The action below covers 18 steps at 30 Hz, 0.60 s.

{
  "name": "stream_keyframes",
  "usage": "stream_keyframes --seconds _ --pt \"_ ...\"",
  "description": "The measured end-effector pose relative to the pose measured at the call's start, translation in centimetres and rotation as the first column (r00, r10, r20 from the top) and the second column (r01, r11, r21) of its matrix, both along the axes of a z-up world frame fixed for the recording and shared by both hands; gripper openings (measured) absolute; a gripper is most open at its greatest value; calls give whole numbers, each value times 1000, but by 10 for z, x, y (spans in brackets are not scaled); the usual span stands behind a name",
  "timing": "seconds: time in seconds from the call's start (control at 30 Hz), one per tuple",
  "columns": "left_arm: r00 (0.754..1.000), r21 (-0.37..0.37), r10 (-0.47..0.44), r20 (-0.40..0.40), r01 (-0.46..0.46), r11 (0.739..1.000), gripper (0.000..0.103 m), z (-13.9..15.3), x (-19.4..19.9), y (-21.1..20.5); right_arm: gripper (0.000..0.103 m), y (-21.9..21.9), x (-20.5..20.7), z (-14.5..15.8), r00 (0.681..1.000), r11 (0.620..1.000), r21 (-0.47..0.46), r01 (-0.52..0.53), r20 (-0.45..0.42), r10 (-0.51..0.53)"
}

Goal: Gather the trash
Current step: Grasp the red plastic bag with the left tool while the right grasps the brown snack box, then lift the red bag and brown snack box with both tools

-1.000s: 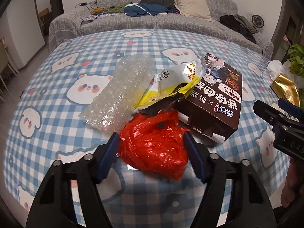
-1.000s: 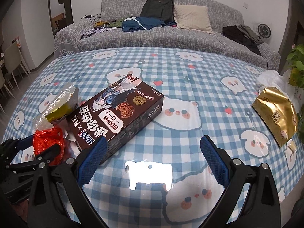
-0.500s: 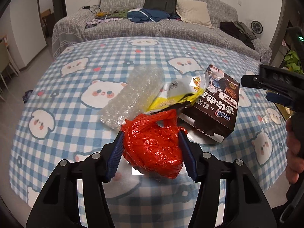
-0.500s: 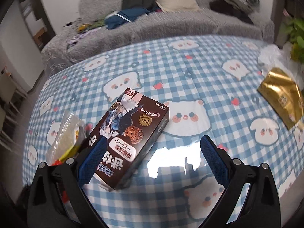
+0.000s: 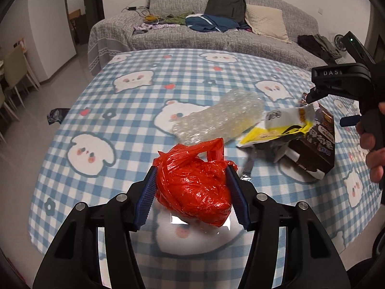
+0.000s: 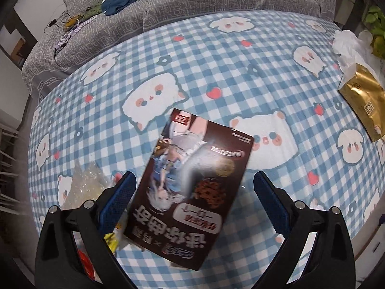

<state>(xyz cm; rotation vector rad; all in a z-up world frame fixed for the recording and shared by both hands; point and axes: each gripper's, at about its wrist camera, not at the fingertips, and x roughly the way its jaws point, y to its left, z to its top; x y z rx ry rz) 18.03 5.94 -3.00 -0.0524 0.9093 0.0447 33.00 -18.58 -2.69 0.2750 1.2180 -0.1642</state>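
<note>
My left gripper (image 5: 191,192) is shut on a crumpled red plastic bag (image 5: 195,187) and holds it just above the blue checked tablecloth (image 5: 120,120). Behind it lie a clear bubble-wrap piece (image 5: 221,118), a yellow and silver snack wrapper (image 5: 281,125) and a dark brown snack box (image 5: 320,142). My right gripper (image 6: 195,200) is open, hovering over the brown box (image 6: 192,183), its fingers either side of it. It also shows at the right edge of the left wrist view (image 5: 346,84). The bubble wrap (image 6: 84,187) lies left of the box.
A gold foil packet (image 6: 363,98) and a white plastic bag (image 6: 346,45) lie at the table's right edge, by a green plant (image 6: 375,24). A grey sofa (image 5: 216,33) with a backpack, cushion and clothes stands behind the table. Chairs stand far left.
My left gripper has closed on the red bag, lifted it and pulled it back from the pile. My right gripper has moved left and down over the brown box.
</note>
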Motion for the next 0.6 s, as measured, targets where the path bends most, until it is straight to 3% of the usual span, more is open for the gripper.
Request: stream_keyframes --seconds 0.27,0.6 --pt "1000 1 20 -13 -20 1000 56 -6 -8 30 94 12 12 -19 995 997 -67 44 -86 -50" --pt "1000 -23 6 -25 -7 1000 56 -9 -10 42 95 5 7 -19 993 991 -95 98 -62 -104"
